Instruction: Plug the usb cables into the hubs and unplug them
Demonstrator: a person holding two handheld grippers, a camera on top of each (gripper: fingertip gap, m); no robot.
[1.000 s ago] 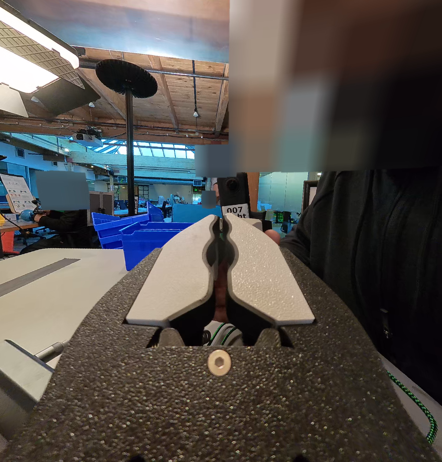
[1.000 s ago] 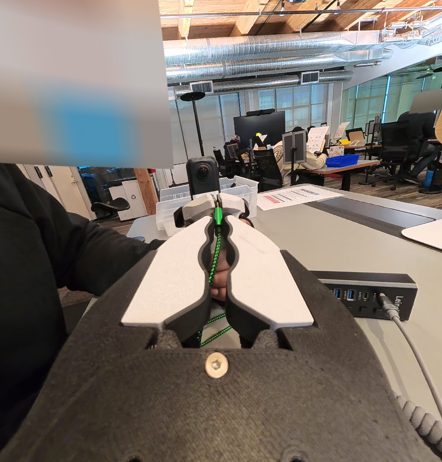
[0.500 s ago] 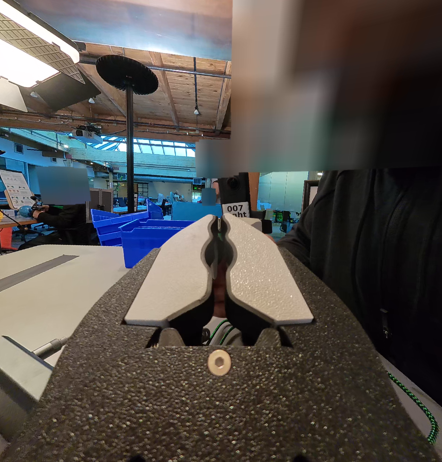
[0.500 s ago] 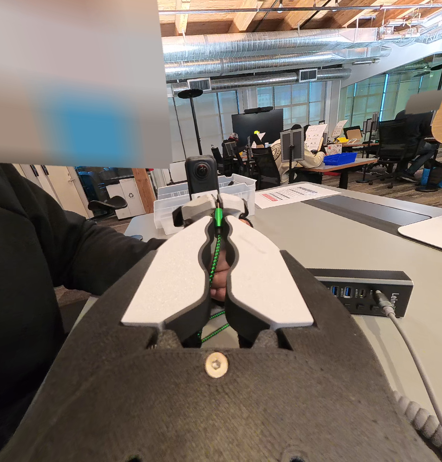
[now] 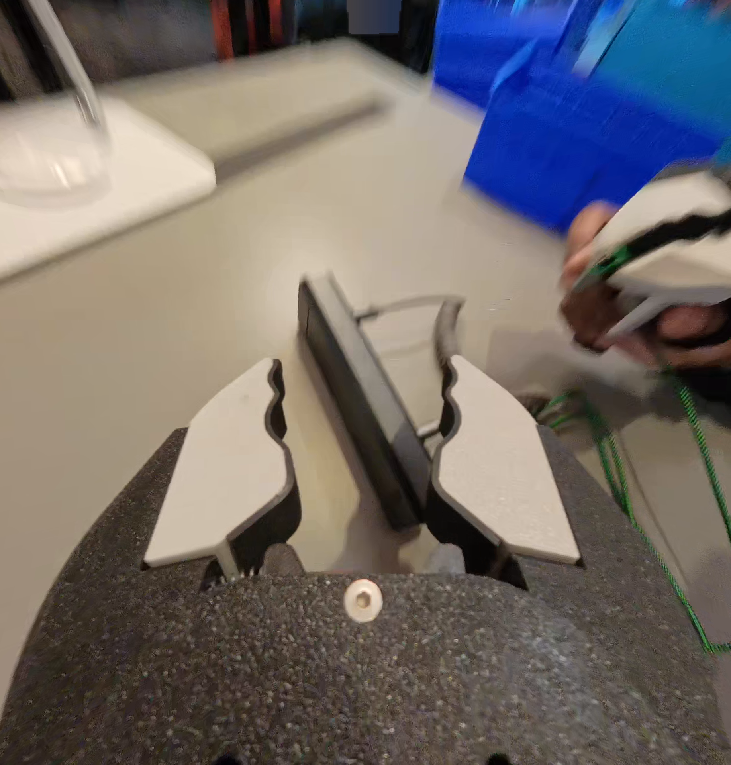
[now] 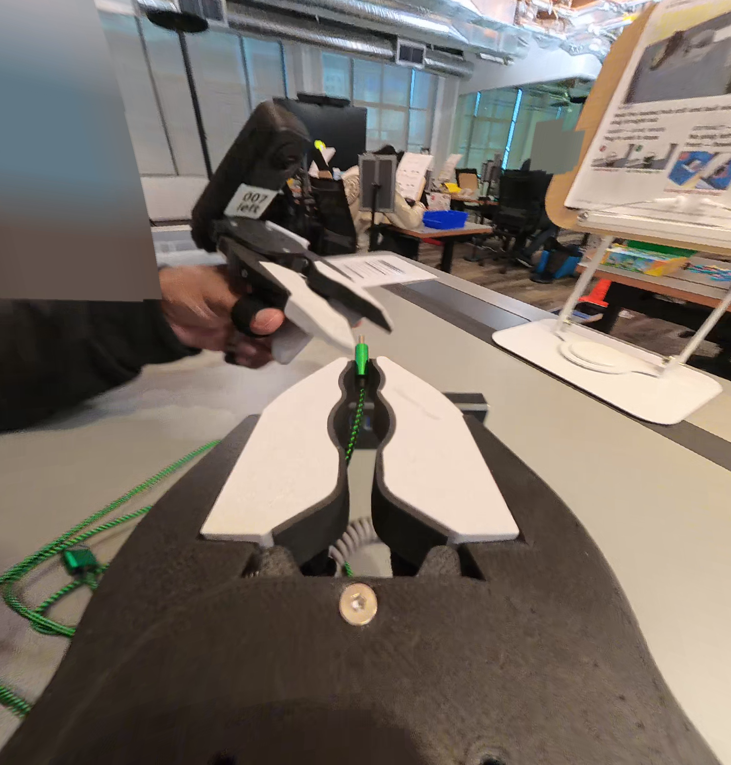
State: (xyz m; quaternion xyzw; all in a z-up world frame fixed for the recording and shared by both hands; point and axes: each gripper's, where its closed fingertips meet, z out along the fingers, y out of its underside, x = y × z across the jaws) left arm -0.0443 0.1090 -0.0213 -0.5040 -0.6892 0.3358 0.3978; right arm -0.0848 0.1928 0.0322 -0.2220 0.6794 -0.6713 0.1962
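In the left wrist view, my left gripper point(image 5: 363, 362) is open, its fingers on either side of the black USB hub point(image 5: 355, 405), which lies on the table closer to the right finger. A grey cable point(image 5: 413, 302) is plugged into the hub's right side. My right gripper point(image 6: 362, 364) is shut on the green plug point(image 6: 361, 356) of a green braided cable point(image 6: 65, 538), with the plug tip sticking out forward. The hub point(image 6: 467, 401) is mostly hidden behind its fingers. The right gripper also shows in the left wrist view point(image 5: 661, 248), above and to the right of the hub.
Blue bins point(image 5: 583, 124) stand at the back right of the table. A white stand base point(image 5: 86, 174) carrying a paper board point(image 6: 665, 103) sits beside the hub. Loops of green cable point(image 5: 703, 476) lie on the table. A paper sheet point(image 6: 380, 269) lies farther back.
My left gripper has opened, let go of the green cable and swung down over the hub. My right gripper still holds the green plug and has turned towards the hub.
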